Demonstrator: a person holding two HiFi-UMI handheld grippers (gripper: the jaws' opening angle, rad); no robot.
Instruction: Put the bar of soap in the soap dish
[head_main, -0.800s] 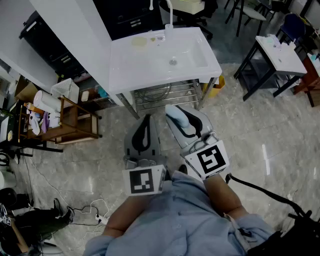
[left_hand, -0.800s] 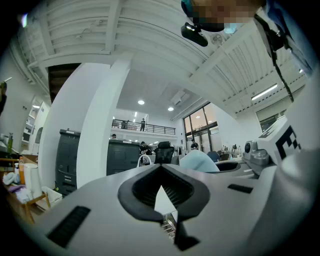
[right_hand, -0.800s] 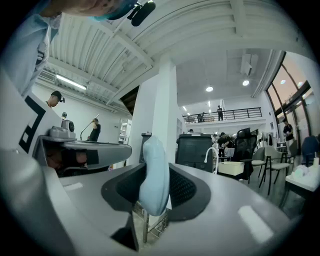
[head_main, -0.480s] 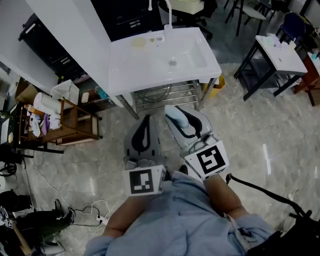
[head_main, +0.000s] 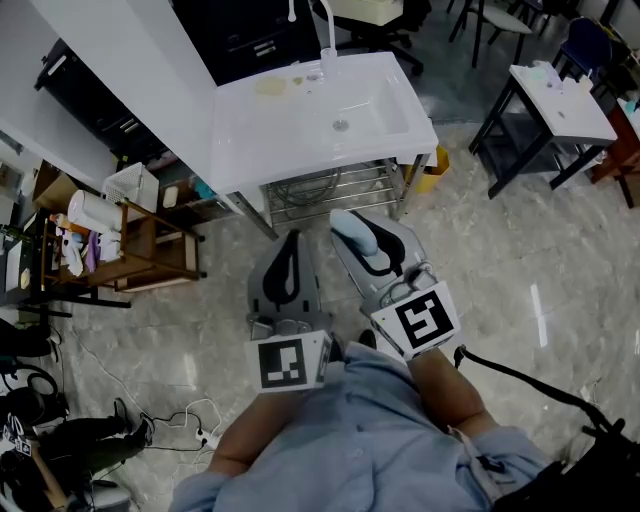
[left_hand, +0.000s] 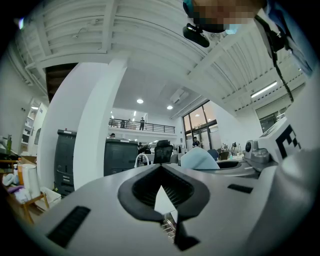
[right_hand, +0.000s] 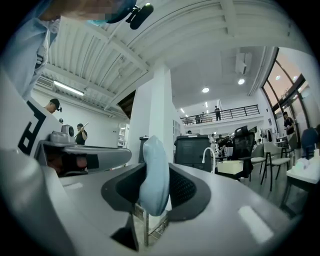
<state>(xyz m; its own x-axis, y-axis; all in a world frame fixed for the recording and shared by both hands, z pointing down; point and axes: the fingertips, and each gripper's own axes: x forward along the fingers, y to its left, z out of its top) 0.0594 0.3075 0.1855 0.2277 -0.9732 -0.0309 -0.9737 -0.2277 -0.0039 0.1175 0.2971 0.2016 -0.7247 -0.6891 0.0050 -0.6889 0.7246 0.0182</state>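
Observation:
In the head view my right gripper (head_main: 352, 230) is shut on a pale blue bar of soap (head_main: 356, 238) and held level in front of me. The right gripper view shows the soap (right_hand: 154, 175) standing on edge, pressed between the two black pads. The soap (left_hand: 199, 159) also shows in the left gripper view. My left gripper (head_main: 291, 240) is beside it, shut and holding nothing (left_hand: 161, 171). Ahead stands a white sink (head_main: 250, 135) with a faucet (head_main: 325, 40). A small pale yellow dish-like thing (head_main: 270, 87) lies at its back left, too small to make out.
A metal rack (head_main: 330, 190) and a yellow bin (head_main: 432, 170) sit under the sink. A wooden shelf (head_main: 140, 250) with bottles stands at the left. At the right is a black-legged table (head_main: 560, 105). Cables (head_main: 190, 420) trail on the marble floor.
The sink has shifted slightly up and left in the head view. Both grippers keep their place and the soap stays gripped.

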